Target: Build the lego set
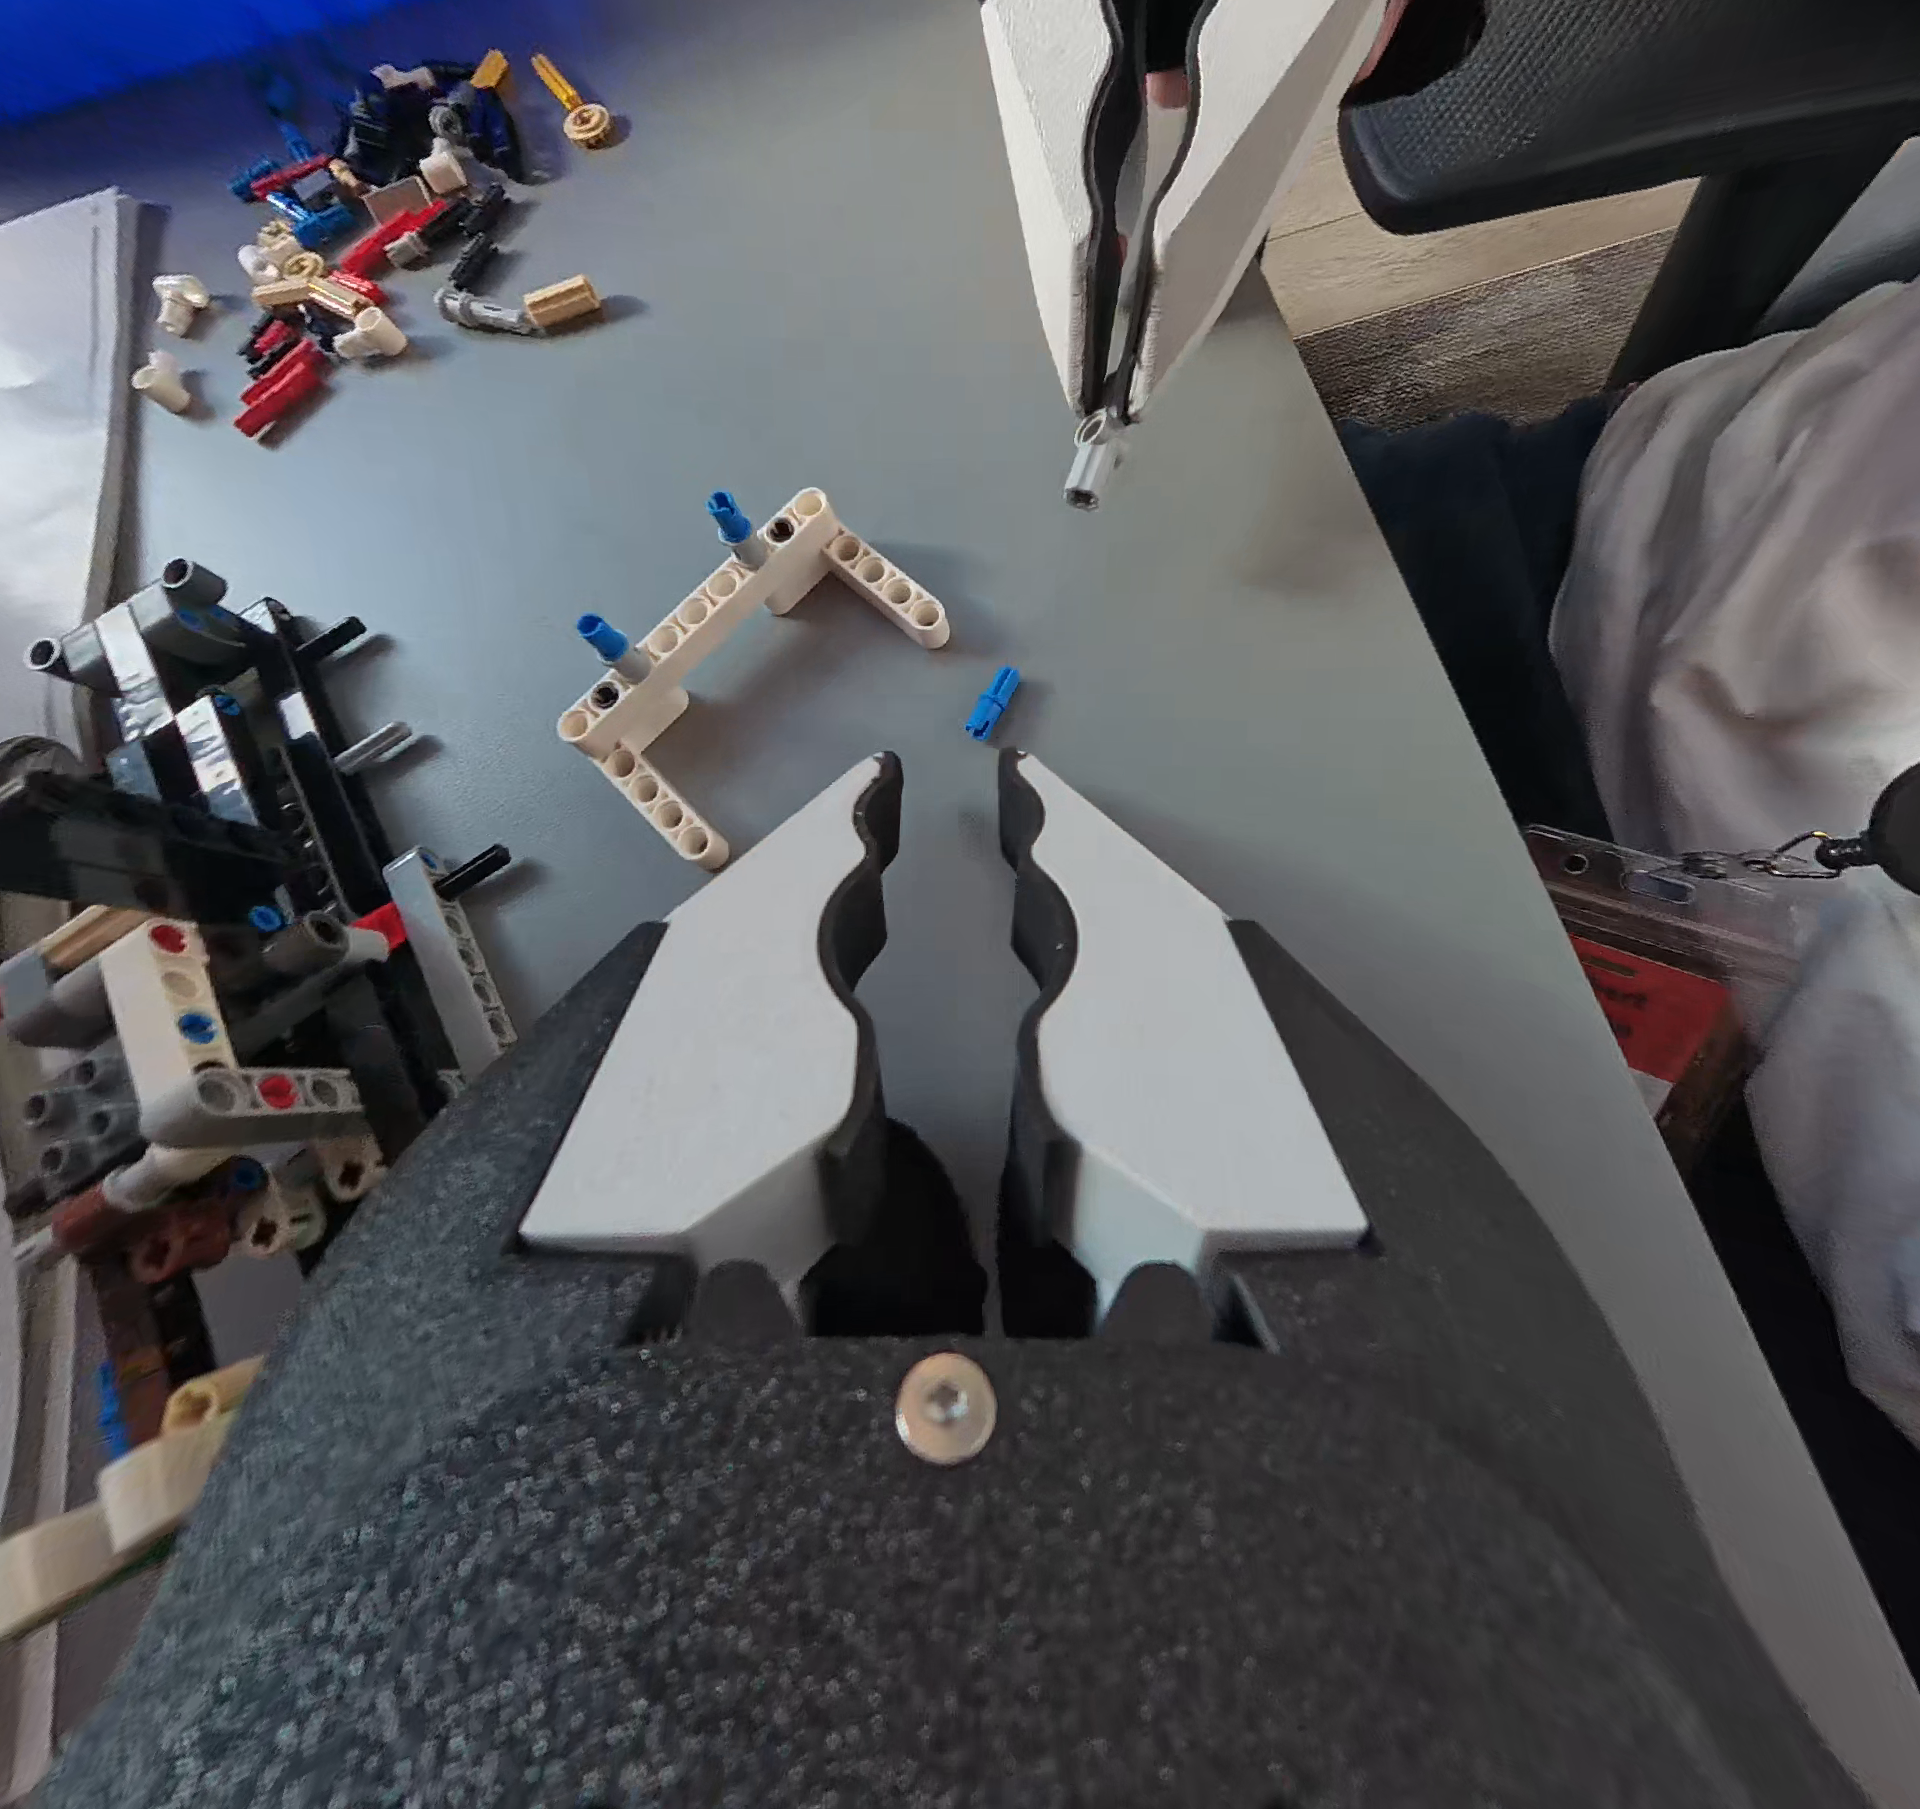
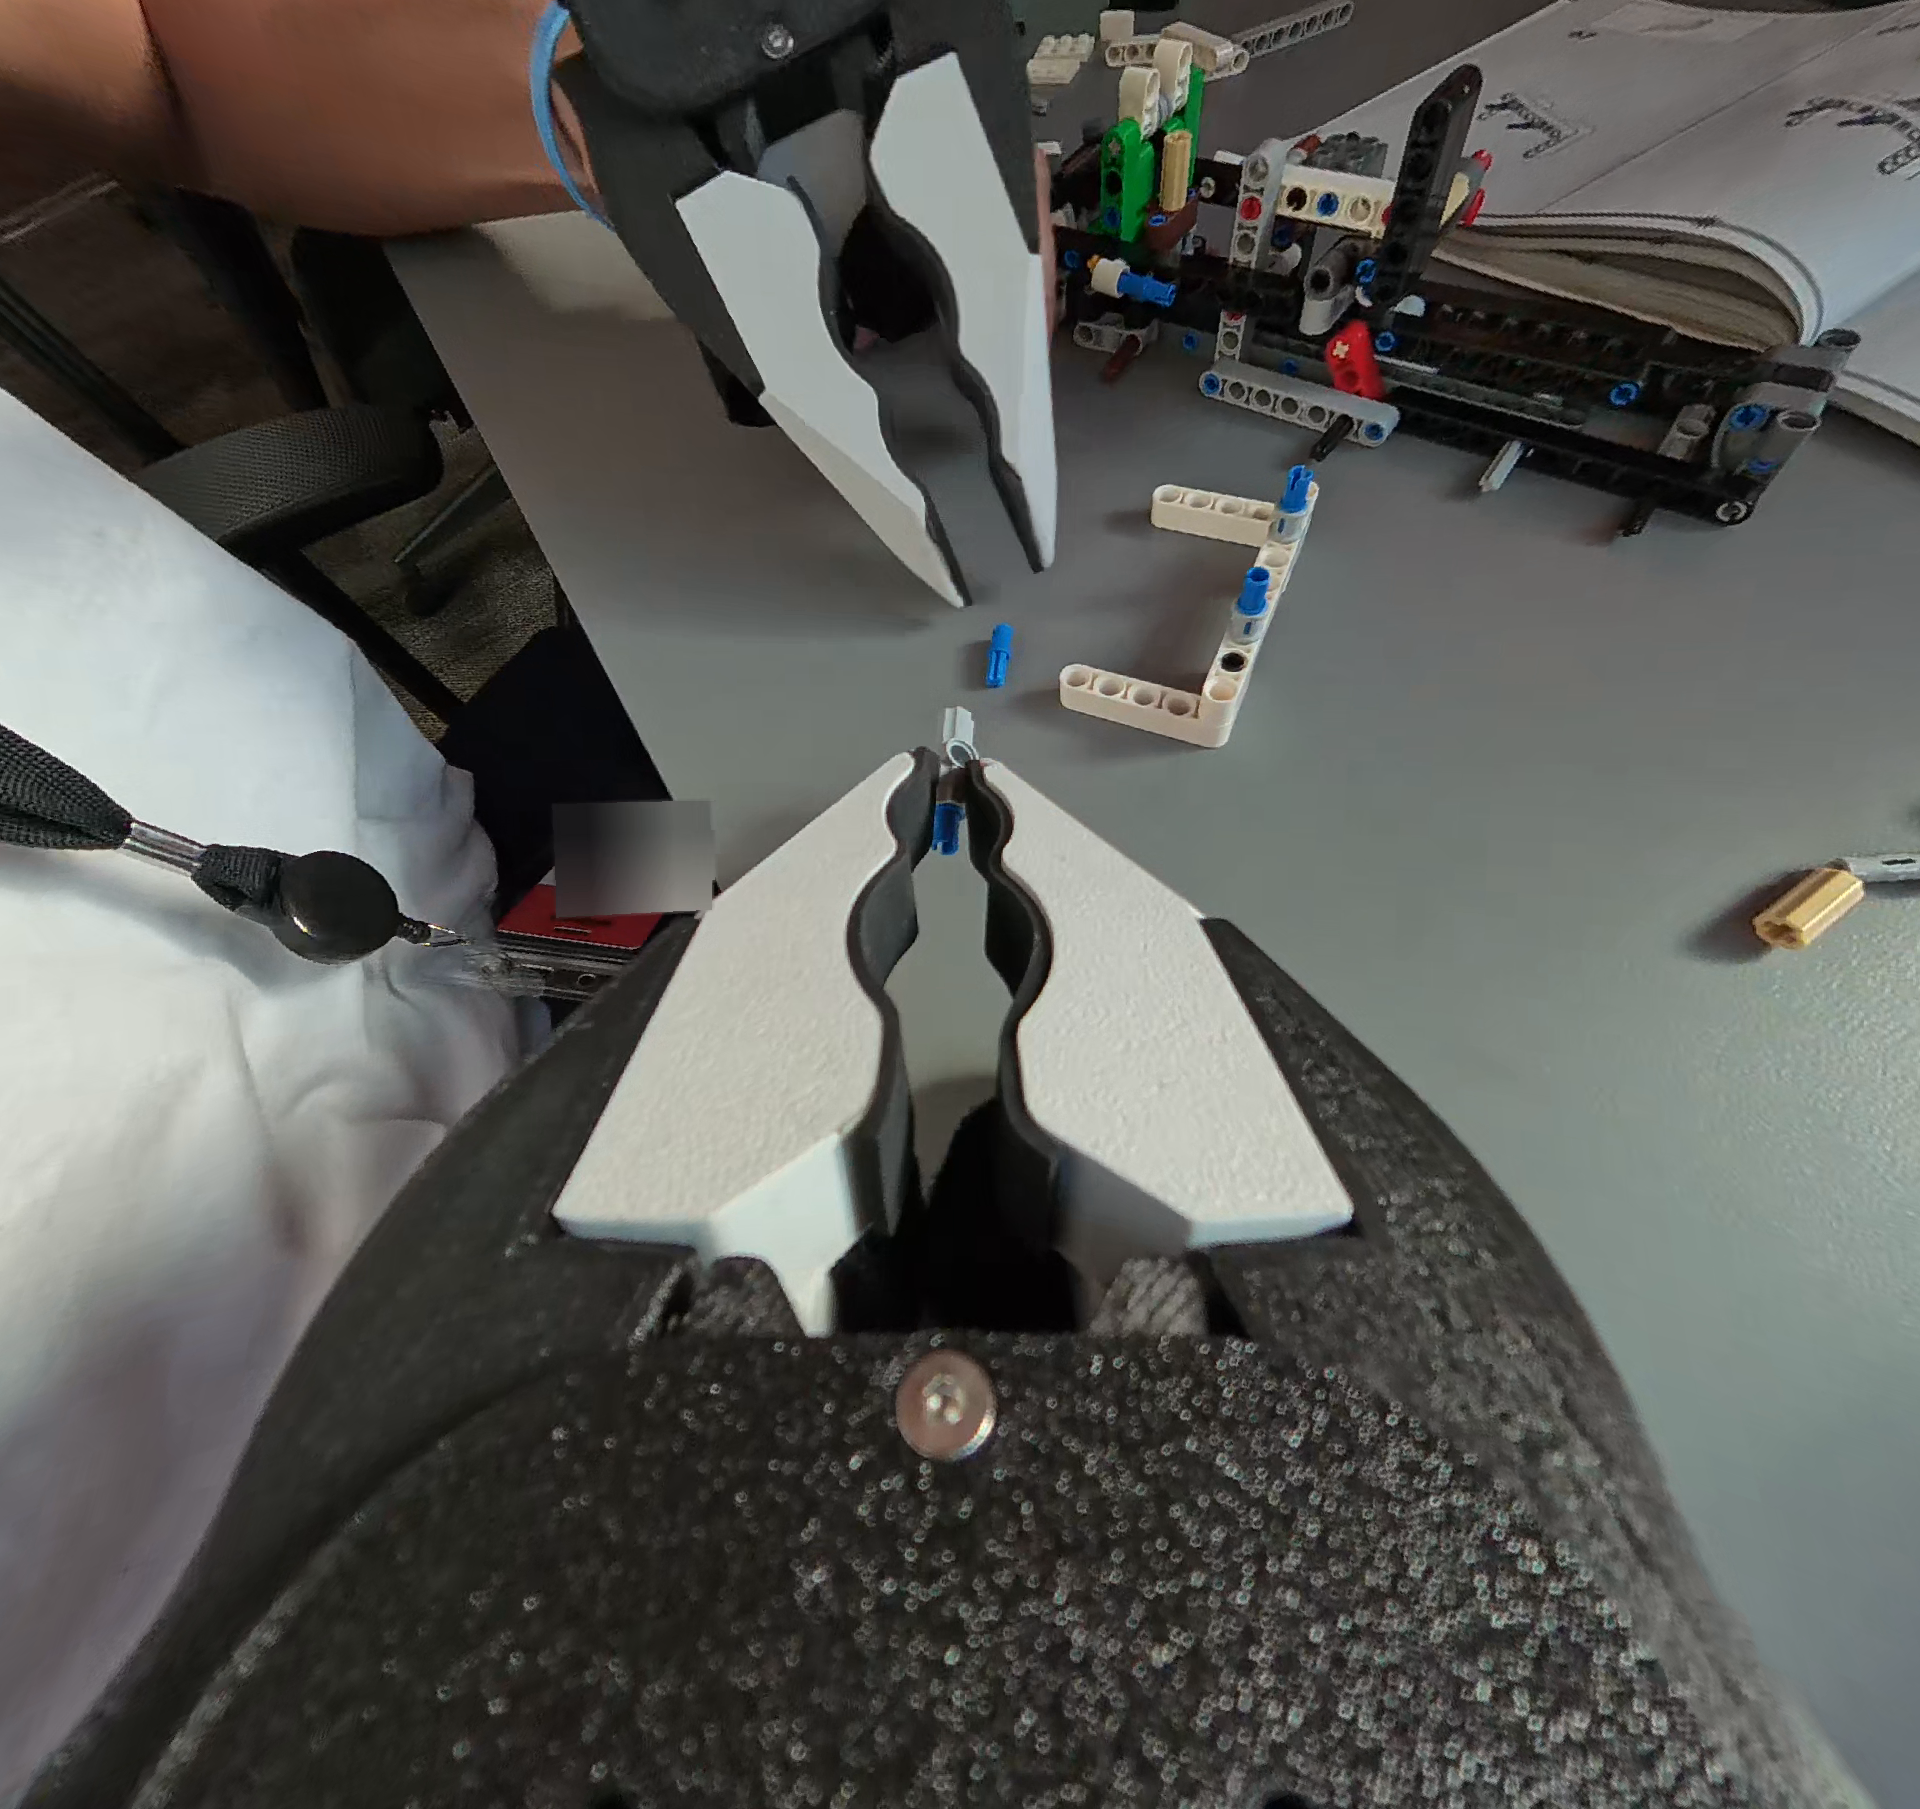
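A white C-shaped beam frame (image 1: 727, 658) (image 2: 1205, 606) lies on the grey table with two upright grey-and-blue pins in it. A loose blue pin (image 1: 992, 703) (image 2: 998, 656) lies beside it. My left gripper (image 1: 951, 772) (image 2: 1003, 585) is open and empty, its tips just short of the blue pin. My right gripper (image 2: 943, 767) (image 1: 1107, 409) is shut on a grey connector with a blue pin (image 2: 951, 772) (image 1: 1096, 466), held above the table near its edge.
A large black, grey and white partial build (image 1: 208, 886) (image 2: 1455, 305) stands beyond the frame. A pile of loose parts (image 1: 384, 221) lies farther off. A tan piece (image 2: 1808, 907) lies to the right. An open instruction booklet (image 2: 1662, 149) and the table edge (image 1: 1382, 564) are near. The left gripper's tips are roughly 7 cm from the right gripper's. Left tips and right tips are each some 15 cm from the tan piece (image 2: 1808, 907). My left wrist view (image 1: 557, 294) looks at it from another angle.
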